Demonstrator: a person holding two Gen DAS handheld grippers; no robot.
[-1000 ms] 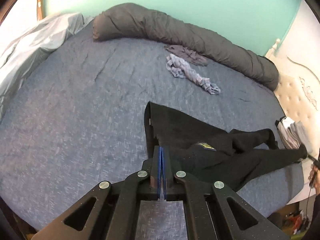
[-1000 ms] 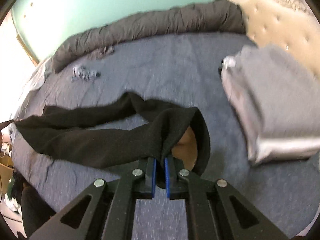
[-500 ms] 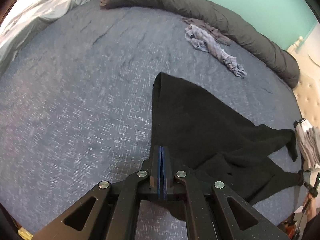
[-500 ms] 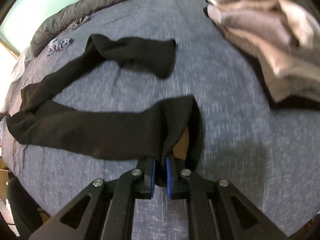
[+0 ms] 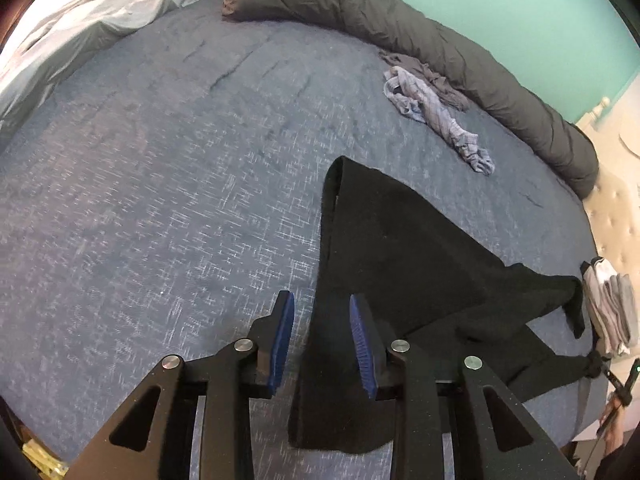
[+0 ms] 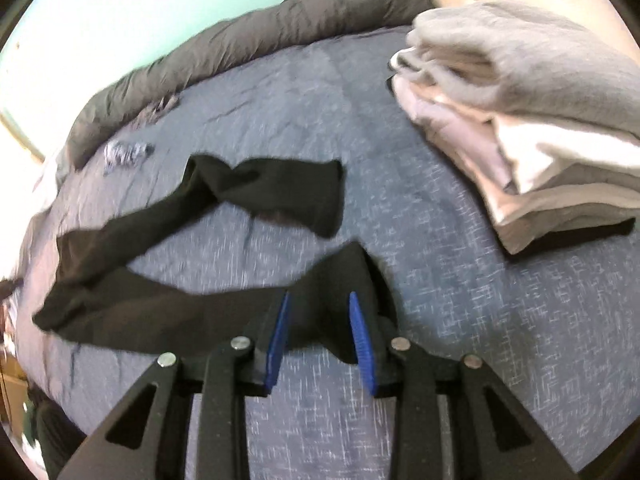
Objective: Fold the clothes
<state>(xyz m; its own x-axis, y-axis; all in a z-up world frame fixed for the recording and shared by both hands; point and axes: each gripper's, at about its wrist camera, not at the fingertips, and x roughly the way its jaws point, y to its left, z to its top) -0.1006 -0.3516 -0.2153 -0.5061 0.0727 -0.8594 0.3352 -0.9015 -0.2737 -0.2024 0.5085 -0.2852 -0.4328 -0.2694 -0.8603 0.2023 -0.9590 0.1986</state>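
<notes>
Left wrist view
Left gripper (image 5: 322,334): fingers stood wide apart, nothing pinched; the near end of the trousers (image 5: 400,248) lay between and under them.
Trousers: black, spread flat on the bed (image 5: 160,200), waist end near, legs running off to the right toward the bed's edge.
Progress: laid out lengthwise but with no fold across them; as a judgement, the folding of this piece was still to be done.
Other clothes: a crumpled checked garment (image 5: 436,116) and a grey one (image 5: 432,76) lay loose at the far side against the bolster (image 5: 420,40); a folded pile (image 5: 612,304) sat at the right edge.
Room: wide bare bed to the left and far; the near and right edges were close.

Right wrist view
Right gripper (image 6: 318,334): fingers wide, gripping nothing; one leg's cuff (image 6: 352,280) lay between them.
Legs: apart, the far leg (image 6: 280,188) twisted midway, bare bed between the two.
Pile (image 6: 520,100): stacked folded clothes at the right, just beyond the cuff; some pieces were thus already folded.
Room: open bed near and right of the fingers; the bed's edge curved close at the left.
</notes>
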